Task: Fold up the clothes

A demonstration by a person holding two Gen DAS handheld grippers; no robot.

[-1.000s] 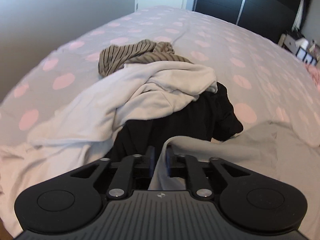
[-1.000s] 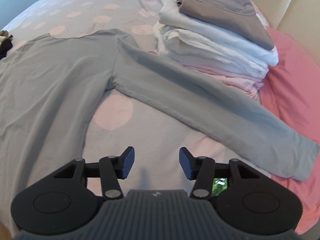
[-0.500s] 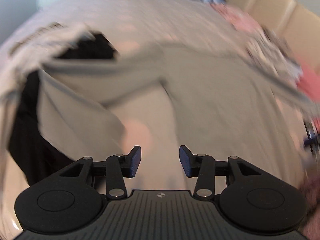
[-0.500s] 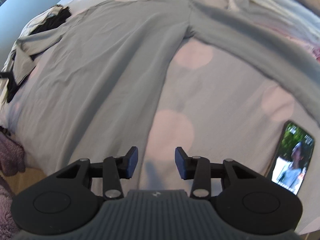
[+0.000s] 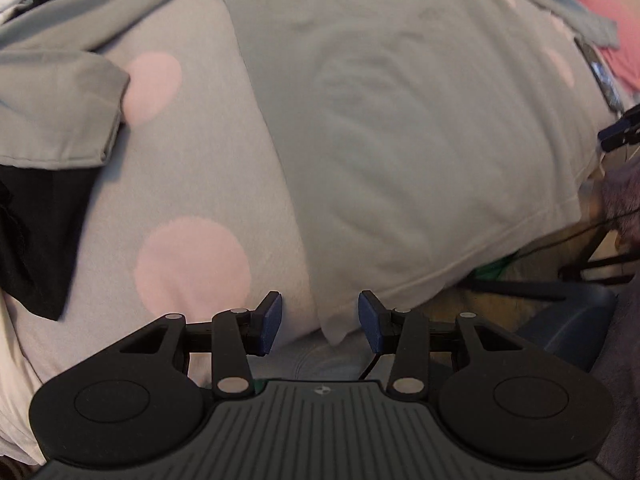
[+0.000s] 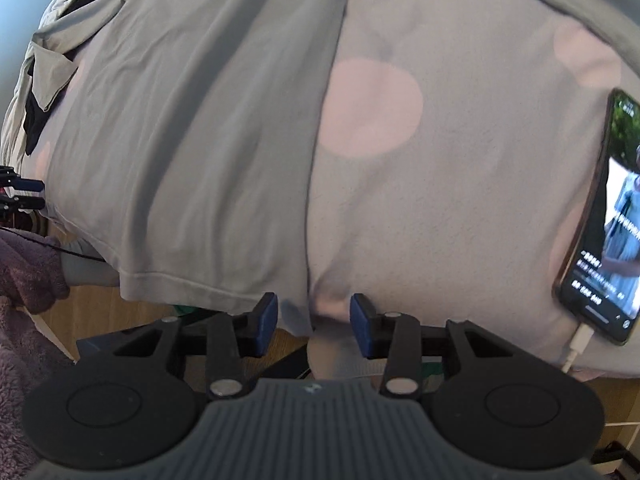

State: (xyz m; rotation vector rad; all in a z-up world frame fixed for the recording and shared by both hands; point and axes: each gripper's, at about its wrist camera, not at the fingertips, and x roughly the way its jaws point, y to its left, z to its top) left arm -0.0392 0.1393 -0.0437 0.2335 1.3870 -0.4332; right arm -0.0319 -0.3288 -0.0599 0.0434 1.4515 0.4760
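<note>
A grey long-sleeved shirt lies spread flat on the dotted bedspread, its bottom hem at the bed's near edge. My left gripper points down over one hem corner. Its jaws stand apart, with the corner's tip between the pads but not pinched. Over the other hem corner my right gripper is open in the same way, the shirt running up and to the left from it. Each view shows the other gripper at its side edge.
A lit phone on a white cable lies on the bed right of the shirt. A black garment and more loose clothes sit past the folded-back sleeve at left. Beyond the bed edge are a wooden floor, purple fleece and dark stand legs.
My left gripper let go of the grey cloth and swung from the clothes pile to the shirt's bottom hem. The right one moved from beside the sleeve down to the other hem corner.
</note>
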